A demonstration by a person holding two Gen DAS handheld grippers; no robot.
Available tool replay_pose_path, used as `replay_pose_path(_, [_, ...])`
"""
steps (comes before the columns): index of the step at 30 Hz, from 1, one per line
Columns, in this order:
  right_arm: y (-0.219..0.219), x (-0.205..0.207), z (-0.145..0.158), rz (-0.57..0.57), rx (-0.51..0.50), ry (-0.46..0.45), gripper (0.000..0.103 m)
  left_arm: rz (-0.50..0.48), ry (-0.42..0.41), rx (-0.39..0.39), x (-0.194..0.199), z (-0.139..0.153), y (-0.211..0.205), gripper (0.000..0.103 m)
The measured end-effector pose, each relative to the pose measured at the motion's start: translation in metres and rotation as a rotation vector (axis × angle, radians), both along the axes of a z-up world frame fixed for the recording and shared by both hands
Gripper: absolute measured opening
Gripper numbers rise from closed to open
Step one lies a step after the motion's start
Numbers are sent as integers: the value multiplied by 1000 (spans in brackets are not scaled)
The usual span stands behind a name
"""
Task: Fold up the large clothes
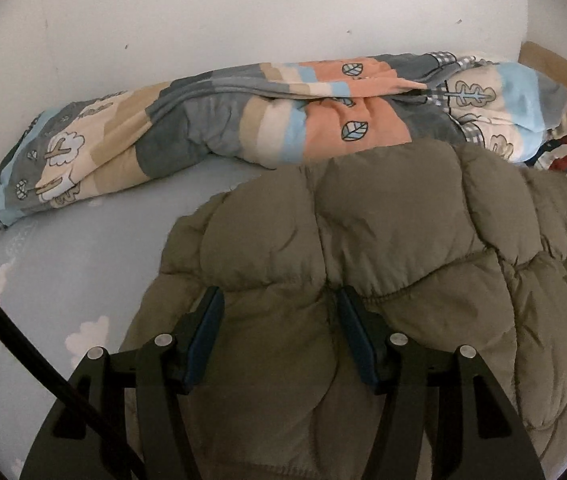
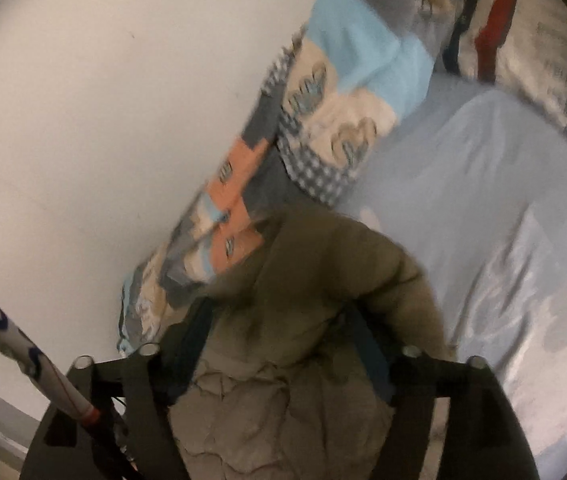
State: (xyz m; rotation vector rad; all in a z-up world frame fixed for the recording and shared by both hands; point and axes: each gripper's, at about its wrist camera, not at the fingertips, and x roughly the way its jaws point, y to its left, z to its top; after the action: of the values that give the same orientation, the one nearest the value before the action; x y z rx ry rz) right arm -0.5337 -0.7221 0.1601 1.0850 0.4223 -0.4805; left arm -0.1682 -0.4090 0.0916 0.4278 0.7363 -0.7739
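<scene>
An olive-green quilted jacket [image 1: 383, 220] lies bunched on a pale blue bed sheet [image 1: 83, 248]. My left gripper [image 1: 281, 312] hovers over its near part with the jaws apart. A puffy fold of the jacket fills the gap, but the blue pads [image 1: 207, 328] do not pinch it. In the blurred right wrist view the same jacket [image 2: 323, 264] sits between the wide-spread fingers of my right gripper [image 2: 279, 320]. Those fingers stand clear of the fabric on both sides.
A rolled patchwork quilt [image 1: 243, 120] [image 2: 343, 92] lies along the white wall [image 1: 243, 12] behind the jacket. A pillow with red stripes [image 1: 563, 156] [image 2: 523, 52] sits at the bed's head by a wooden board [image 1: 555, 68]. A black cable [image 1: 23, 340] crosses the lower left.
</scene>
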Motion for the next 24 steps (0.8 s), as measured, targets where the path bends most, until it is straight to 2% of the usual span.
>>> replay_pose_path(3, [26, 12, 17, 85, -141, 108, 79, -3, -13, 9, -2, -3, -3, 58])
replay_pose_path(5, [58, 37, 14, 148, -302, 269, 79, -4, -21, 18, -4, -6, -5, 58])
replay_pose_path(6, [68, 48, 8, 177, -345, 312, 79, -3, -24, 21, -4, -7, -5, 58])
replay_pose_path(9, [84, 74, -28, 229, -345, 396, 79, 5, -22, 27, 0, -14, -7, 61])
replay_pose_path(12, [88, 94, -63, 244, -392, 512, 80, 21, 1, 13, 8, -22, -7, 66])
replay_pose_path(16, [74, 99, -96, 226, -337, 528, 82, 47, -1, 17, 13, -34, -13, 67])
replay_pose_path(19, [65, 100, -109, 228, -284, 518, 85, 60, -20, 67, 10, -34, -19, 67])
replay_pose_path(21, [63, 102, -110, 229, -277, 544, 85, 61, -14, 77, 4, -22, -11, 67])
replay_pose_path(24, [72, 99, -93, 208, -286, 588, 84, 47, -4, -1, -13, 7, 19, 67])
